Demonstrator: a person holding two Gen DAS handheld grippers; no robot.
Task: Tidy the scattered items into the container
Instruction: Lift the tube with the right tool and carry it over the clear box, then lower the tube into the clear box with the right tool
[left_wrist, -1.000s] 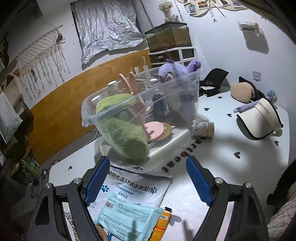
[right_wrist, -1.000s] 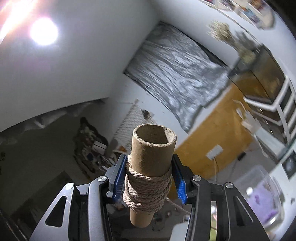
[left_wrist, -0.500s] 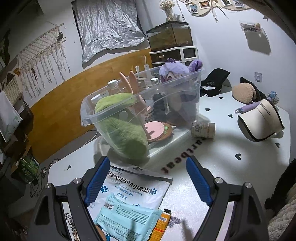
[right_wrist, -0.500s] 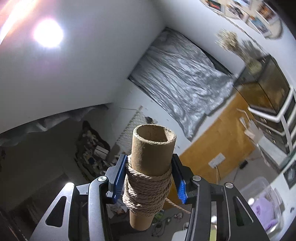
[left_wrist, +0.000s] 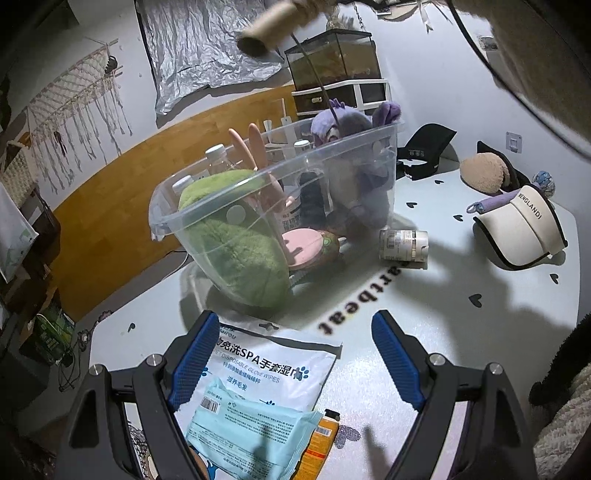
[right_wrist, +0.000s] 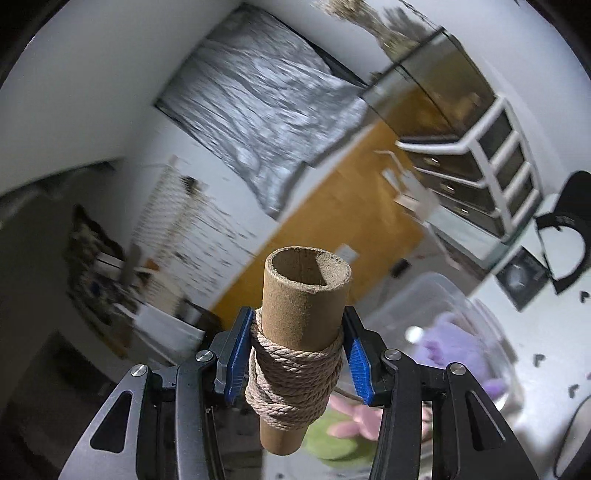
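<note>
Two wipe packs (left_wrist: 258, 391) lower centre between wide-open, empty left tongs (left_wrist: 295, 365), clear container (left_wrist: 280, 206) mid-frame on the worktop (left_wrist: 424, 332), small jar (left_wrist: 403, 245) just right; cardboard spool (right_wrist: 301, 339) of twine clamped in right tongs (right_wrist: 295, 365), upper frame above the container.

Home room, macramé hanging (left_wrist: 70, 122) on white wall, terrarium (left_wrist: 334, 59) on drawers (left_wrist: 347, 96), plush toys, caps on table (left_wrist: 424, 332)
</note>
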